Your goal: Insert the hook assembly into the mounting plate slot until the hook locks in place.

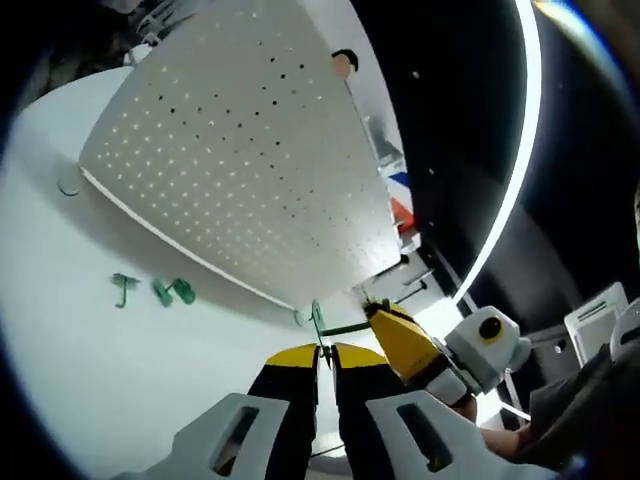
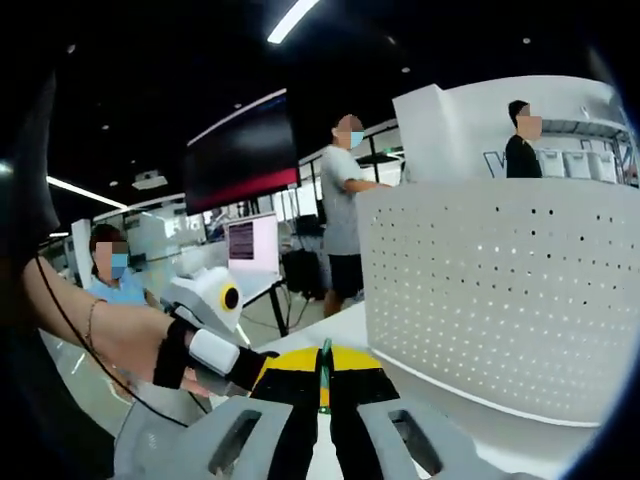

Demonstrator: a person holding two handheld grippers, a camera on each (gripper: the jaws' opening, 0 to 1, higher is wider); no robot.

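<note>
1. In the left gripper view the left claw (image 1: pixel 326 362) has its yellow-tipped jaws drawn nearly together on a thin green hook assembly (image 1: pixel 318 322), whose wire stem rises out from between the tips.
2. From that stem a green arm runs sideways toward the right claw (image 1: pixel 385 318), which comes in from the right of the view with its yellow tip at the far end of the wire. It appears to pinch that end, but whether it truly grips there I cannot tell from this view.
3. In the right gripper view the right claw (image 2: pixel 324 380) is closed on a green wire piece (image 2: pixel 325 372) standing upright between the pads; a hand (image 2: pixel 130 345) with the other tool sits just to its left.
4. The white perforated mounting plate (image 1: pixel 250 150) stands on edge on the white counter (image 1: pixel 70 330), straight ahead of the left claw and near it. Its lower edge runs diagonally across the view just beyond the hook.
5. Judgement: the coming move turns on carrying the hook forward into the plate's holes, stem kept square to the plate face. Both claws are about equally near.
6. Spare green hooks (image 1: pixel 170 291) lie on the counter well to the left.
</note>
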